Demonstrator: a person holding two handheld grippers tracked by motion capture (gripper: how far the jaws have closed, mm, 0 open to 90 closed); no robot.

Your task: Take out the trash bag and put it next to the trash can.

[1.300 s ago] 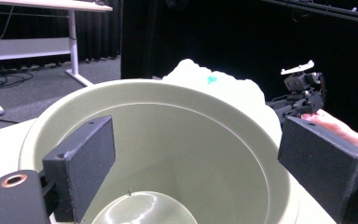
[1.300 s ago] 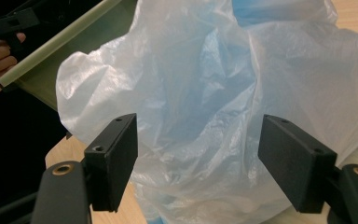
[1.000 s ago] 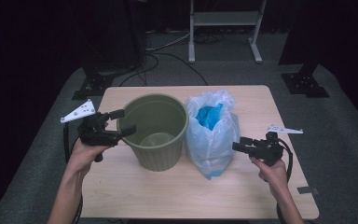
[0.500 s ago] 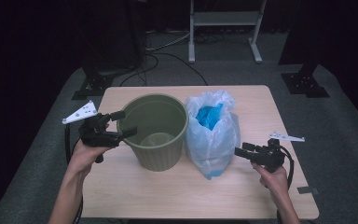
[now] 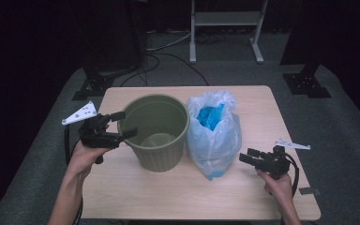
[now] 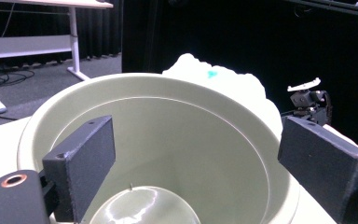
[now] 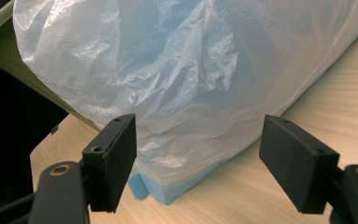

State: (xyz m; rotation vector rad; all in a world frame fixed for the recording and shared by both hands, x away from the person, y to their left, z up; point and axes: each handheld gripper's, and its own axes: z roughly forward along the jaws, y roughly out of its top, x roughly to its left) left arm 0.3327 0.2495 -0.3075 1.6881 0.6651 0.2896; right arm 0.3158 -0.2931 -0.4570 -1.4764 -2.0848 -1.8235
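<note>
An olive-green bin [image 5: 159, 157] stands upright at mid-table with nothing in it. Touching its right side is a translucent plastic bag [image 5: 215, 140], open at the top and holding blue material. My left gripper [image 5: 122, 125] is open at the bin's left rim, and its view looks down into the bin [image 6: 144, 81] past my left gripper [image 6: 196, 140]. Low over the table, my right gripper [image 5: 249, 155] is open and aimed at the bag's lower right side, a short way off. From the right gripper view, the bag [image 7: 191, 70] and its blue bottom edge [image 7: 177, 189] lie just beyond my right gripper [image 7: 198, 168].
The wooden table [image 5: 262, 108] has bare room in front of and behind the bin and bag. A grey tape piece [image 5: 309, 191] sits near its right edge. On the floor behind are a white frame [image 5: 225, 18], cables and black stand bases [image 5: 93, 86].
My right gripper has sunk towards the table and drifted slightly nearer the person, still open. The left gripper, bin and bag have stayed put.
</note>
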